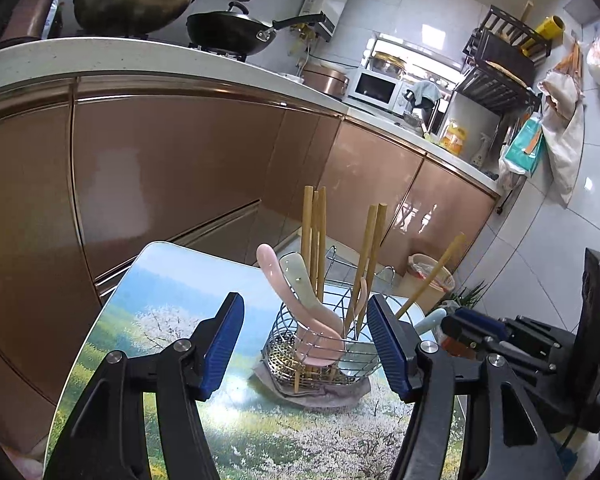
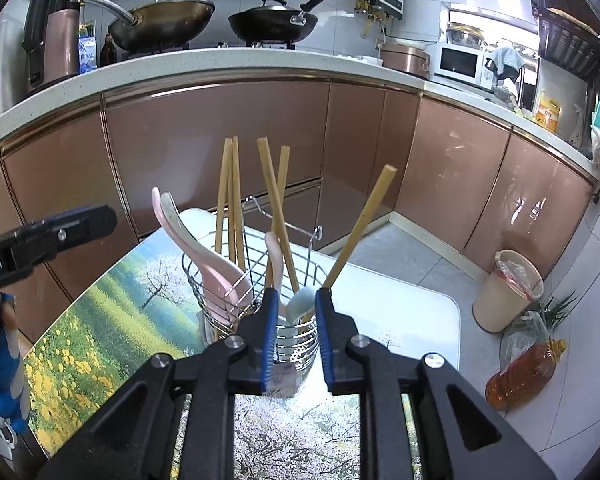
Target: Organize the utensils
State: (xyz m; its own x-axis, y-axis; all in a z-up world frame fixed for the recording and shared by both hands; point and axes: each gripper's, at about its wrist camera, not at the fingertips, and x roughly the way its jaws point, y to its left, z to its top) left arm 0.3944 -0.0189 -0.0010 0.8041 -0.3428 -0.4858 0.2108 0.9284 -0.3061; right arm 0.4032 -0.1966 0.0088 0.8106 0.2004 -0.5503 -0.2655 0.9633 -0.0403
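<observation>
A round wire utensil basket (image 2: 256, 280) stands on the glossy, landscape-printed bench (image 2: 100, 312), holding slim wooden chopsticks (image 2: 274, 200) and smooth ceramic spoons (image 1: 300, 312). Left hand-held gripper (image 1: 306, 344) gapes empty; right hand-held gripper (image 2: 297, 320) stands slightly parted, gripping nothing.

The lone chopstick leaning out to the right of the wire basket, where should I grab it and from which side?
Probably grip the lone chopstick on its bare upper shaft, coming from above and the right. It tilts away from the other chopsticks and the spoons, so that stretch is clear, while its lower end is hidden inside the wire basket.
</observation>
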